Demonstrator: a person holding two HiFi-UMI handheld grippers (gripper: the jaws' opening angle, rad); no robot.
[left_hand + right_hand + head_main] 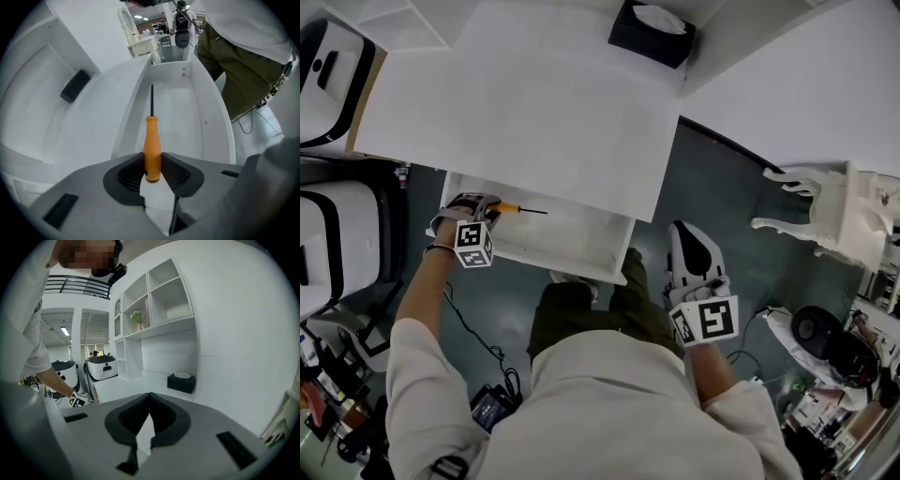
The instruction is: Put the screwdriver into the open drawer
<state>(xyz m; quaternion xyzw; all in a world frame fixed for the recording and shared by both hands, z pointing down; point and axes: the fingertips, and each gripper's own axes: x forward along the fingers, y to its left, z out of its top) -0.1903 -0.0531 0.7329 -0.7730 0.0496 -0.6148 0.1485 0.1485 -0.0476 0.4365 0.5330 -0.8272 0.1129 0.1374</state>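
Seen from above, a person stands at a white surface point(534, 103) with an open drawer point(581, 267) pulled out below its front edge. The left gripper point(487, 210) is clamped on the butt end of an orange-handled screwdriver point(514, 208). The tool is inside the drawer's outline, near its left end, with the thin dark shaft pointing along the drawer's length.

In the left gripper view, the pads pinch only the lowest part of the handle point(152, 150), and most of the tool juts out over the drawer's bare white floor point(187, 112). Whether the tip touches that floor cannot be told.

The right gripper point(698, 281) hangs over the floor beside the person's leg. Its jaws are together on nothing.

The likely risks:
- With so short a hold, the long shaft could swing down or slip out.
- The tip could jab a drawer wall or catch under the surface's edge.
- Let go from too high, the round handle could bounce or roll.
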